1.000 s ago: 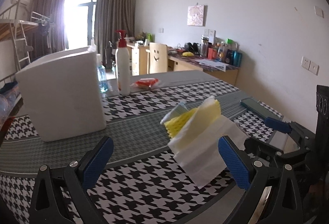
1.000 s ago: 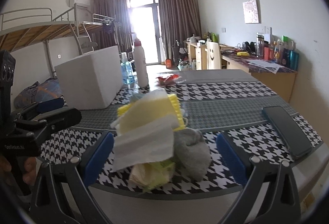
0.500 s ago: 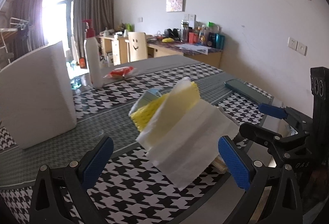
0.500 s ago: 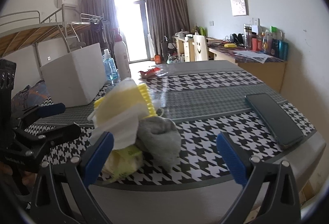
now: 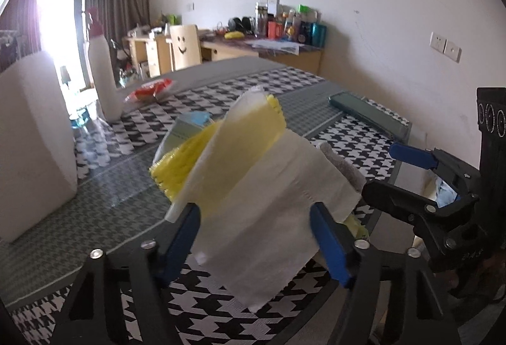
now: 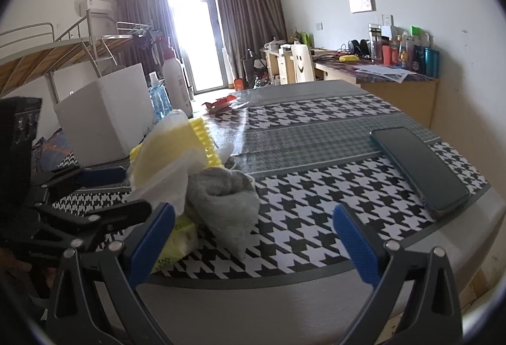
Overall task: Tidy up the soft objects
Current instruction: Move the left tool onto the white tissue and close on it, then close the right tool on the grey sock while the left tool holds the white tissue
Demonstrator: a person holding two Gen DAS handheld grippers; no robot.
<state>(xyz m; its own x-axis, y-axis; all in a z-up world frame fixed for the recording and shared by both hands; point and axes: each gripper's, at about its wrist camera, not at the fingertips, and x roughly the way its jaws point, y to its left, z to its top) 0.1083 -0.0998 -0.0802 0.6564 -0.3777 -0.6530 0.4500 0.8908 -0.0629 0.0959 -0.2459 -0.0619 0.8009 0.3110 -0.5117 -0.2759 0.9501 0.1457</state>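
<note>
Left gripper (image 5: 254, 237), jaws spread around the white tissue (image 5: 272, 218) without a visible pinch; right gripper (image 6: 253, 237), jaws wide apart and empty. Soft pile at the table's (image 6: 316, 136) near edge: tissue over yellow cloth (image 5: 189, 161), grey sock (image 6: 227, 199) alongside. Phone (image 6: 417, 167) near the right edge. White box (image 6: 104, 117) and bottle (image 6: 175, 85) farther back.

matt grey cloth (image 6: 226, 202), glossy phone (image 6: 420, 167) — paper towel (image 5: 272, 218)

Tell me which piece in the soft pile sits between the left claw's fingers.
The white paper towel, draped on the pile's top, hangs between the left claw. The grey cloth lies beside it on the table; the yellow sponge is behind.
</note>
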